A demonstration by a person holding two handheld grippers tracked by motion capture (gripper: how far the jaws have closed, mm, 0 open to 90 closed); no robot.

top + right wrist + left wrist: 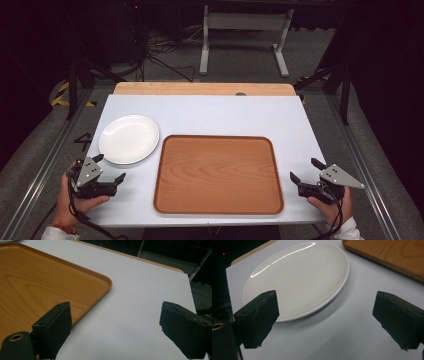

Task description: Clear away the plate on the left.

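Seen from above, a white desk (210, 112) carries two things: a round white plate (129, 139) at its left and a wooden tray (218, 174) with rounded corners at its centre. Plate and tray lie just beside one another, apart, with a narrow strip of desk between their rims. Both are bare.

Left tool (111, 168): held in the person's left hand (75, 197) at the near left corner of the desk, just beside the near edge of the plate. Its two black jaws stand spread wide with nothing between them. In the left gripper view one jaw overlaps the near rim of the plate (297, 280) in the picture, whether touching it cannot be told, while the other stands over bare desk; a corner of the tray (387, 255) shows at upper right.

Right tool (306, 170): held in the person's right hand (332, 205) at the near right edge of the desk, near the right rim of the tray and apart from it. Its jaws are likewise spread and pinch nothing. In the right gripper view the gap between them frames bare desk (140, 297), with the tray's corner (50, 282) to the left.

A strip of pale wood (200, 89) borders the far edge of the desk.
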